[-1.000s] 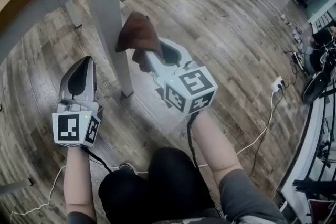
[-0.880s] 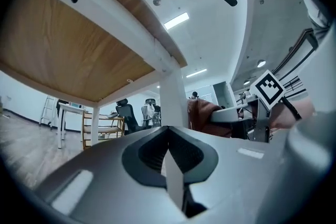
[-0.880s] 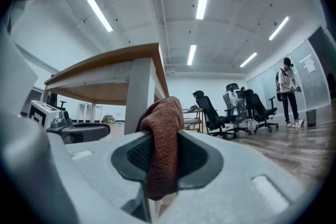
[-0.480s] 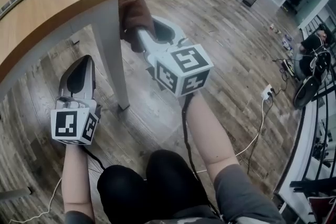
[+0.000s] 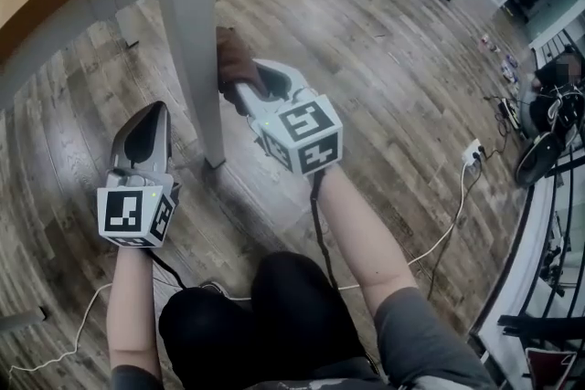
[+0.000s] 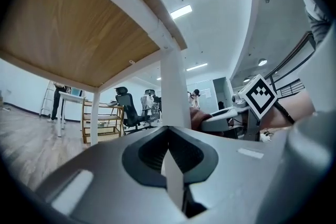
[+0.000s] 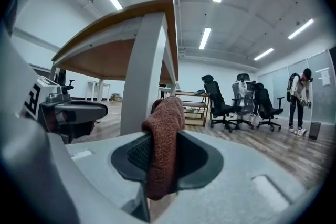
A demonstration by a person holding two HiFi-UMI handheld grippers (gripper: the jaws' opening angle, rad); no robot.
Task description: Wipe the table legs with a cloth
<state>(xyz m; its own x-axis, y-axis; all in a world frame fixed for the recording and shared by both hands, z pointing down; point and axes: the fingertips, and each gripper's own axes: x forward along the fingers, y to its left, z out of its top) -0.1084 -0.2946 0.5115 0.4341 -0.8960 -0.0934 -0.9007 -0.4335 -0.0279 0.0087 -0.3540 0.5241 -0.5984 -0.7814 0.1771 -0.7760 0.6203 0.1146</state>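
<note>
Your right claw (image 5: 240, 85) grips the brown cloth (image 5: 233, 57), pressing it against the corner table leg (image 5: 197, 41); your left claw (image 5: 149, 112), closed and empty, hangs just beside that leg.

Grey claws (image 5: 149, 116), black-and-white marker cubes (image 5: 135, 216), grey sleeves (image 5: 428, 335), black trousers (image 5: 274, 315)

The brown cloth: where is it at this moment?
In the head view the brown cloth is clamped in the right gripper, pressed against the right side of the white table leg, about midway up.
</note>
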